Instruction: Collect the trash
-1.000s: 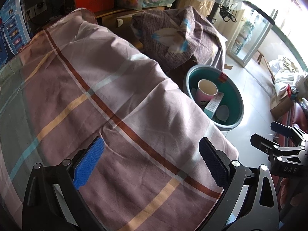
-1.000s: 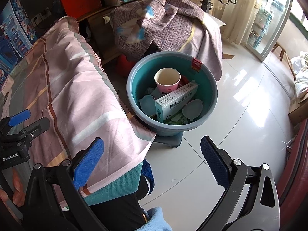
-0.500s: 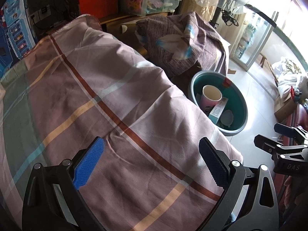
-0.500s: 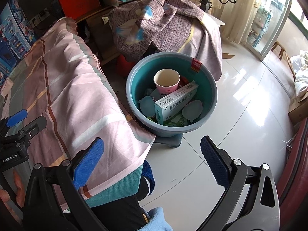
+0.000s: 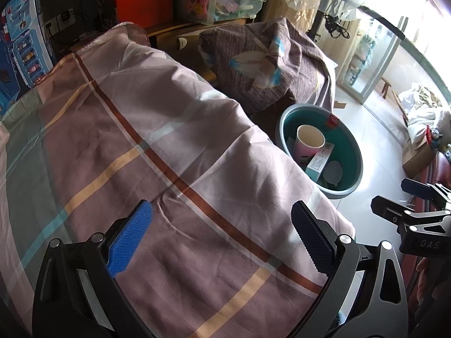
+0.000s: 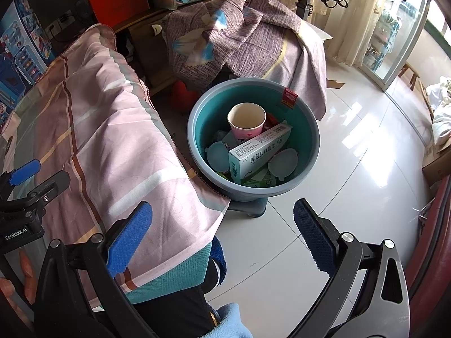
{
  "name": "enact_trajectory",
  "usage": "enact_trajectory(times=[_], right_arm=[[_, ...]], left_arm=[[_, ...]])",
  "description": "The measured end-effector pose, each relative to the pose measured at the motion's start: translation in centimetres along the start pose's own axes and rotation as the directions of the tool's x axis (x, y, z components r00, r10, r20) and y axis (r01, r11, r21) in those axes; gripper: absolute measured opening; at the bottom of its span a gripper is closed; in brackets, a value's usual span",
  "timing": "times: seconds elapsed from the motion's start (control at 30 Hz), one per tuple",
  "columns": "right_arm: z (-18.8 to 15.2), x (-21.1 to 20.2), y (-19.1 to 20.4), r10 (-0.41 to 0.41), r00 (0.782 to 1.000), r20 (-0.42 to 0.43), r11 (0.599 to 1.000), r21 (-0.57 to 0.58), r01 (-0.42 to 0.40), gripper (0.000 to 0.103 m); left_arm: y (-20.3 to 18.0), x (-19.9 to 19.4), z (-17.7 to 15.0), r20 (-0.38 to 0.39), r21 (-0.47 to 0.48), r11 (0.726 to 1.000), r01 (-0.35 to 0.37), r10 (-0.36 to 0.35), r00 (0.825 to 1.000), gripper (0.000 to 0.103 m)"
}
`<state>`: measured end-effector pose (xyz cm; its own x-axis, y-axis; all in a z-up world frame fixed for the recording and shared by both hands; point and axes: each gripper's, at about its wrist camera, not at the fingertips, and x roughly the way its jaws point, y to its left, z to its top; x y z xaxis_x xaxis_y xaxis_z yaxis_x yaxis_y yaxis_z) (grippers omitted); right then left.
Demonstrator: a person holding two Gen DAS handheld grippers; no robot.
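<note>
Left gripper (image 5: 221, 235): jaws stand wide apart and hold nothing; it hangs above the checked cloth (image 5: 146, 152) that covers the table. No trash shows on the cloth in this view.
Right gripper (image 6: 222, 229): jaws also wide, with nothing between them; it hangs over the white tiled floor (image 6: 352, 169), just off the near right corner of the table. In the left wrist view it shows at the right edge (image 5: 394, 202).
Basin (image 6: 305, 174): a round teal tub on the floor, touching the hanging edge of the checked cloth, far from the right gripper and a little to its centre. From the left gripper it lies far and to the right (image 5: 353, 152), beyond the table edge.
Paper cup (image 6: 247, 122): pink, standing upright in the far part of the basin, mouth open upward.
Medicine box (image 6: 259, 149): white and green carton, lying tilted across the middle of the basin, near side of the cup and touching it.
Round lids (image 6: 217, 156): two pale discs, one left of the box and one right of it, leaning on the inner wall.
Other scraps: small pieces lie under the box; what they are cannot be told.
Red tag (image 6: 290, 97): clipped on the far right rim of the basin.
Striped purple cloth (image 6: 253, 28): draped over furniture behind the basin.
Person: fingers of a hand (image 6: 26, 264) show beside the left gripper handle at the near left.
</note>
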<state>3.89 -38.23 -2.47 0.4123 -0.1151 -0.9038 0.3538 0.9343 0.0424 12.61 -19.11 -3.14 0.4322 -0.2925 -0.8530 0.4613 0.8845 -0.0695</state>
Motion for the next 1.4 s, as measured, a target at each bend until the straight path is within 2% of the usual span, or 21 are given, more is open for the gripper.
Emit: enact_trajectory(times=[1.4], right_arm=[[0.1, 1.3, 0.4, 0.005, 1.0, -0.022, 1.0, -0.012, -0.005, 0.096]], left_arm=[[0.8, 0.7, -0.6, -0.02, 0.001, 1.0, -0.019, 0.019, 1.0, 0.099]])
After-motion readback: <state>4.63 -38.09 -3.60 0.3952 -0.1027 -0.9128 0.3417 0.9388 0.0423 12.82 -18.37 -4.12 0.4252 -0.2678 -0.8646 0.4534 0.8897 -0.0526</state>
